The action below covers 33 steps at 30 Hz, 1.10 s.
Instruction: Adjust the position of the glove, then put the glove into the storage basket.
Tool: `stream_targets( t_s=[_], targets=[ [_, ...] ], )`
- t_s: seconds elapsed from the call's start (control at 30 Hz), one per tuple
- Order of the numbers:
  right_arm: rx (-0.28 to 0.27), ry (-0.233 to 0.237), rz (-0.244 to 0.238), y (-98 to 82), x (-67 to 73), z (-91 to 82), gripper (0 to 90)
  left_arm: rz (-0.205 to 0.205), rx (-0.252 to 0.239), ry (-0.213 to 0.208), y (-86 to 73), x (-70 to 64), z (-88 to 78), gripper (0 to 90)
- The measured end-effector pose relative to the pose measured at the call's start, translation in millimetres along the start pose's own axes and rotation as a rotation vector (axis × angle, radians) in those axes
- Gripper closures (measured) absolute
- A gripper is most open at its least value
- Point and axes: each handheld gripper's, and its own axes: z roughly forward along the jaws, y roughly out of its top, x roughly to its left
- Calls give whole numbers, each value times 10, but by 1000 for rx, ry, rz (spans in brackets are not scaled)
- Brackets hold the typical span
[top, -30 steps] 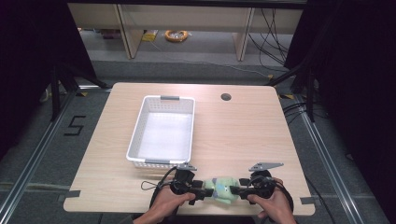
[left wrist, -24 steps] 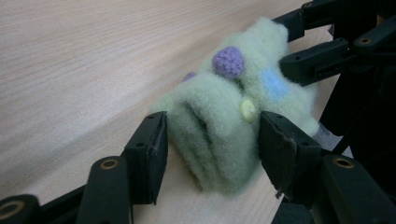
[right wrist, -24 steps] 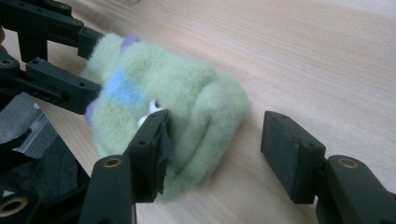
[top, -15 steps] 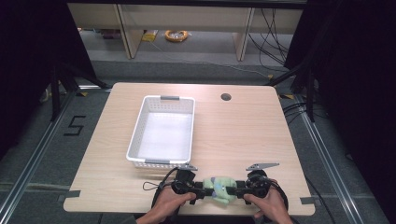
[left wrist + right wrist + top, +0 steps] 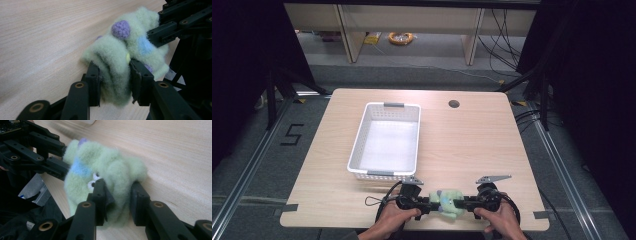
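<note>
Both units clamped on the same item. Left hand-held gripper pinches one end of a pale green fuzzy plush toy, jaws narrow with fabric bunched between them; left gripper view shows the toy squeezed between the pads, the left hand-held gripper low over the wood. Right hand-held gripper grips the opposite end the same way; in the right gripper view the toy is pressed between the jaws of the right hand-held gripper.

Toy details: purple knobs, a light blue patch, a small yellow spot, and white-ringed eyes by the right jaw. It sits at the near edge of the tabletop, touching or just above the wood; can't tell which.

White perforated basket sits left of centre, well apart from the toy. Round cable hole toward the far edge.

Readable writing: a "5" marked on the floor left of the tabletop. No brand or label legible on the toy, the basket or either unit.
</note>
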Motion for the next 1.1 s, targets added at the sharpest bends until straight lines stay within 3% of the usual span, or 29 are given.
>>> stream_targets(
  t_s=[0.03,0.07,0.1,0.13,0.37,0.4,0.43,0.57,0.6,0.67,0.73,0.77,0.8,0.93,0.97,1.0,1.1],
  targets=[
    [0,0,0,0,0,0,716,0,0,0,0,0,0,665],
    [-14,-25,-56,6,-2,1,725,12,0,9,-4,-7,-12,678],
    [-14,-25,-56,6,-2,1,725,12,0,9,-4,-7,-12,685],
    [-18,-17,-69,10,4,2,733,9,-8,-19,-6,13,-14,694],
    [-32,-3,-88,15,18,-35,750,26,-18,-25,-7,-11,-35,723],
    [-35,-16,-66,10,44,-52,754,30,-14,-29,-3,-12,-46,725],
    [-33,13,-59,9,47,-50,757,28,-23,-29,-2,-15,-48,727],
    [-46,22,-67,37,70,-82,766,34,-25,-33,8,-39,-108,736],
    [-52,-5,-99,46,60,-93,768,41,-28,-40,12,-40,-122,737],
    [-46,4,-78,48,110,-109,771,44,-35,-59,17,-44,-147,738],
    [-55,-6,-103,57,101,-112,772,39,-42,-57,10,-53,-159,739],
    [-57,15,-85,61,138,-129,775,42,-42,-64,7,-50,-170,739],
    [-72,12,-123,81,151,-156,778,43,-45,-59,9,-51,-187,740],
    [-73,14,-112,108,207,-206,780,54,-62,-61,54,-89,-235,740],
    [-86,4,-140,122,199,-226,780,51,-65,-67,66,-97,-248,740],
    [-88,27,-114,126,219,-231,780,51,-65,-67,66,-97,-248,740],
    [-102,17,-152,173,243,-281,781,60,-77,-74,121,-110,-311,740]
  ],
)
